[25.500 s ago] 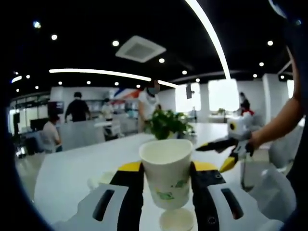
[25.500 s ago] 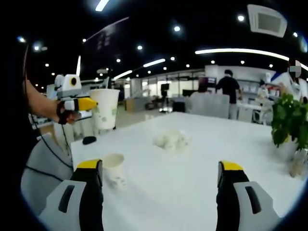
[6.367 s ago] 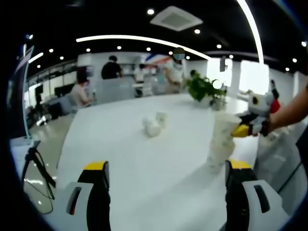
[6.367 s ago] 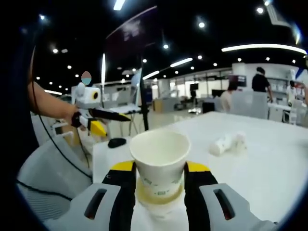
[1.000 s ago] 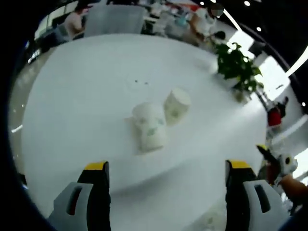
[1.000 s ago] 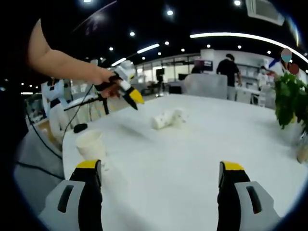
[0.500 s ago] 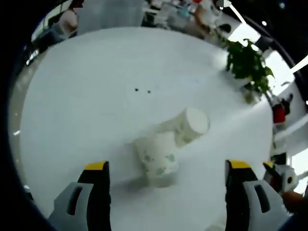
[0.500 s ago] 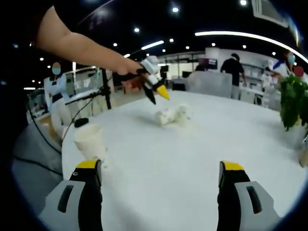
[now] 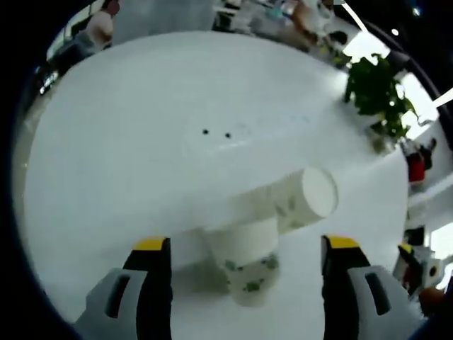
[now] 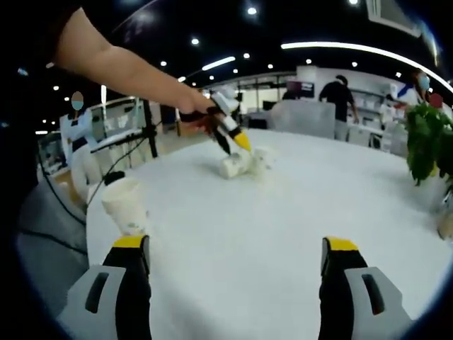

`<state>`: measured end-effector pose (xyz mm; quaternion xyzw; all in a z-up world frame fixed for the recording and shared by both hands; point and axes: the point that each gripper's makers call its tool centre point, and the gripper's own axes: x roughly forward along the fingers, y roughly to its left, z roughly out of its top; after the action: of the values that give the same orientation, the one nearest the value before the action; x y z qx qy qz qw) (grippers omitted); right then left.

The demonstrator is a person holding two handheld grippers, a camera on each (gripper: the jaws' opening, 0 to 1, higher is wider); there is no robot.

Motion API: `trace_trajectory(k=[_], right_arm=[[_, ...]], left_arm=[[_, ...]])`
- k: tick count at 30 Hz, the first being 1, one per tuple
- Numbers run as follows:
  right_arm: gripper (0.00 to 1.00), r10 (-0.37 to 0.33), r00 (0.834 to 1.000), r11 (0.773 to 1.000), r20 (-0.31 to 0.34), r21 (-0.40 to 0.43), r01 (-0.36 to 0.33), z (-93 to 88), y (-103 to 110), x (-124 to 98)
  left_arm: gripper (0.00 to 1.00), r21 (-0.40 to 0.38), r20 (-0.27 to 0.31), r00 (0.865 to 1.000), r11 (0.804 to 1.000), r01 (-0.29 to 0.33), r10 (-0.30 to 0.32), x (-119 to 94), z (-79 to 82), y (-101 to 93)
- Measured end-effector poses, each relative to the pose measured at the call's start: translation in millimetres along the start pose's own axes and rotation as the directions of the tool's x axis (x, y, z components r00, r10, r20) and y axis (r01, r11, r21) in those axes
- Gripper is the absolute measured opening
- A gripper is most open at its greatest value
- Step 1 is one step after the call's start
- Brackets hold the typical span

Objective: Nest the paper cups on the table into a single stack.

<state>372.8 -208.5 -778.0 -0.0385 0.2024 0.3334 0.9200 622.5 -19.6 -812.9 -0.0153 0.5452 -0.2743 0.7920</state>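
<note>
With your left gripper [image 9: 241,255] spread wide above the nearer white paper cup with green print [image 9: 244,265] lying on the white table [image 9: 106,142], lower squarely over its mid-body and close gently, while your right gripper [image 10: 233,273] idles open, empty.

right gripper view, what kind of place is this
Probably an open-plan office or lab: a big white table, ceiling strip lights, people at desks behind, and a potted plant.

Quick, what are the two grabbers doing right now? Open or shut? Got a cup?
Left gripper: open, holding nothing, poised over a tipped-over paper cup on the table.
Right gripper: open, holding nothing.
</note>
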Motion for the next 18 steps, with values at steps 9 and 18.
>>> trace_trajectory(k=[9, 18], right_arm=[[0.98, 0.002, 1.0, 1.0, -0.008, 0.003, -0.002, -2.9, 4.3, 1.3], [0.98, 0.002, 1.0, 1.0, -0.026, 0.003, -0.002, -9.6, 3.2, -0.7]], left_arm=[[0.69, -0.074, -0.019, 1.0, 0.997, 0.007, -0.008, 8.7, -6.2, 6.9], [0.59, -0.077, 0.015, 1.0, 0.997, 0.027, -0.026, 17.4, -1.9, 5.3]])
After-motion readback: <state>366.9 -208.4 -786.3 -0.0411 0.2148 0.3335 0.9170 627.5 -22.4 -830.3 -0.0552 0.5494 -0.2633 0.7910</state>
